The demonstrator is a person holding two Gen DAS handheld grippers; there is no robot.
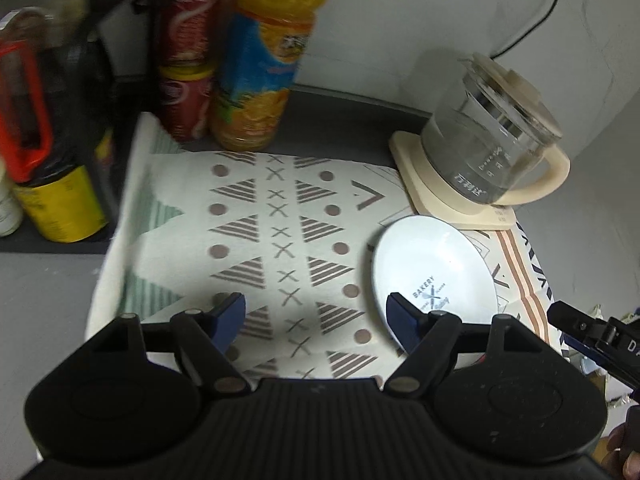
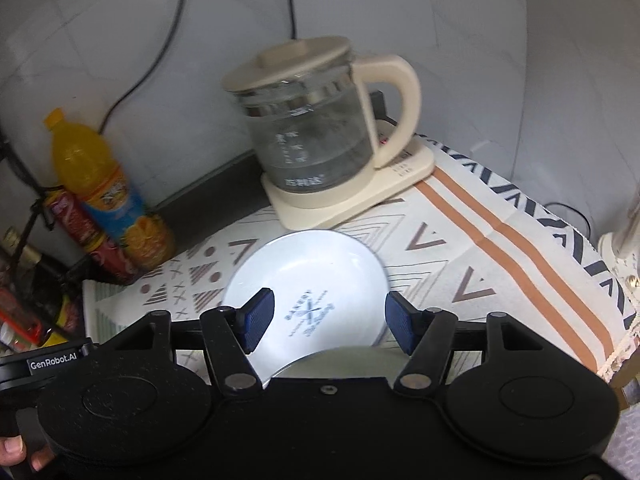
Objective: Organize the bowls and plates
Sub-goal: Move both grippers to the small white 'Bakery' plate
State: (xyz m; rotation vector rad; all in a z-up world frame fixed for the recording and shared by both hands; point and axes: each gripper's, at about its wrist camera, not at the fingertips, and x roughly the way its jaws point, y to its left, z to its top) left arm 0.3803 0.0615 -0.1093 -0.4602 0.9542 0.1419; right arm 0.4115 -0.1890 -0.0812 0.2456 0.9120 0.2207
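in the left wrist view, the left gripper point(image 1: 316, 320) is hovering over the patterned cloth point(image 1: 256, 240) with its blue-padded fingers point(image 1: 230, 314) spread wide apart and holding nothing. the white plate point(image 1: 432, 268), printed with "bakery", is lying flat on the cloth to the right, its near edge passing under the right-hand finger, though contact cannot be told. a glass kettle point(image 1: 488, 136) is sitting on its cream base point(image 1: 424, 184) just behind the plate, and an orange juice bottle point(image 1: 264, 64) is standing beside red cans point(image 1: 188, 80) at the back left. part of the right gripper point(image 1: 596, 336) is showing at the right edge. in the right wrist view, the right gripper point(image 2: 328, 320) is sitting low above the same white plate point(image 2: 308, 276), its fingers point(image 2: 258, 318) parted to either side of the printed centre and gripping nothing. a second, pale round rim point(image 2: 336, 362) is showing just under the gripper body, overlapping the plate's near edge; what it is cannot be told. the glass kettle point(image 2: 308, 128) is standing behind the plate on the cloth point(image 2: 480, 264), and the orange juice bottle point(image 2: 108, 192) is leaning at the left.
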